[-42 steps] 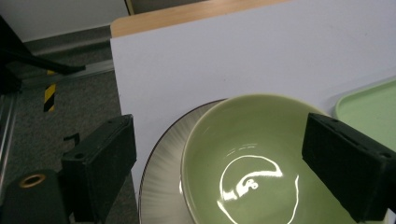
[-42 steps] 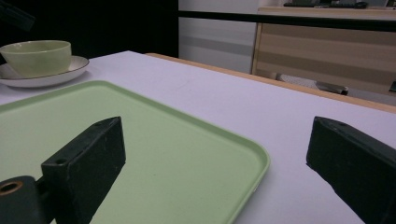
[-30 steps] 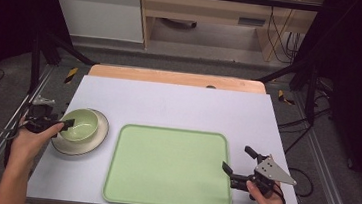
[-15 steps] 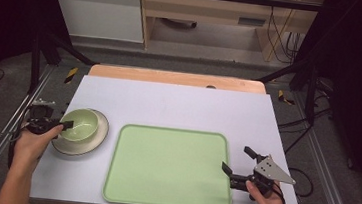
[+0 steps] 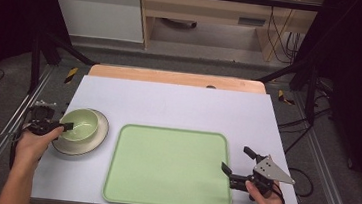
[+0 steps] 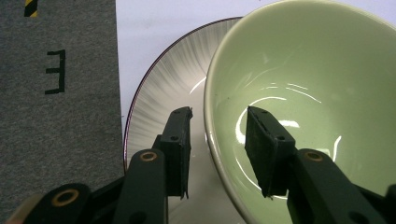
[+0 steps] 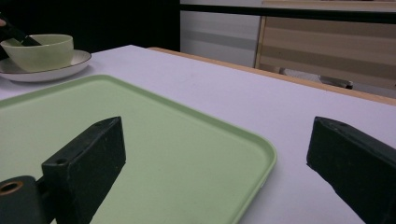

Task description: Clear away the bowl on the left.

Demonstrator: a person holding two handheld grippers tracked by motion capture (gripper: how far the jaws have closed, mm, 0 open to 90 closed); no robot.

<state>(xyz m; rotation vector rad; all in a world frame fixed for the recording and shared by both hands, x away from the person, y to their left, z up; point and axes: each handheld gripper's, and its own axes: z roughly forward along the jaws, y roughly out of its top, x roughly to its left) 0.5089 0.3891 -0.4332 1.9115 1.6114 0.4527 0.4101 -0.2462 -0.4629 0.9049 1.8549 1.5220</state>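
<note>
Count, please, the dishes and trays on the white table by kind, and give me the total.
Round pale green ceramic bowl: 1, standing on the plate, its rim between the left gripper jaws.
Round white plate with a dark rim: 1.
Rectangular light green plastic tray: 1, nothing on it, its right edge near the open right gripper.
Total: 3

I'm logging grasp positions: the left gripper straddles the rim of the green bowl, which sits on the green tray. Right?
Not quite. The left gripper does straddle the rim of the green bowl, one jaw inside and one outside, but the bowl sits on a white plate left of the green tray, not on the tray. The high view shows this.
</note>
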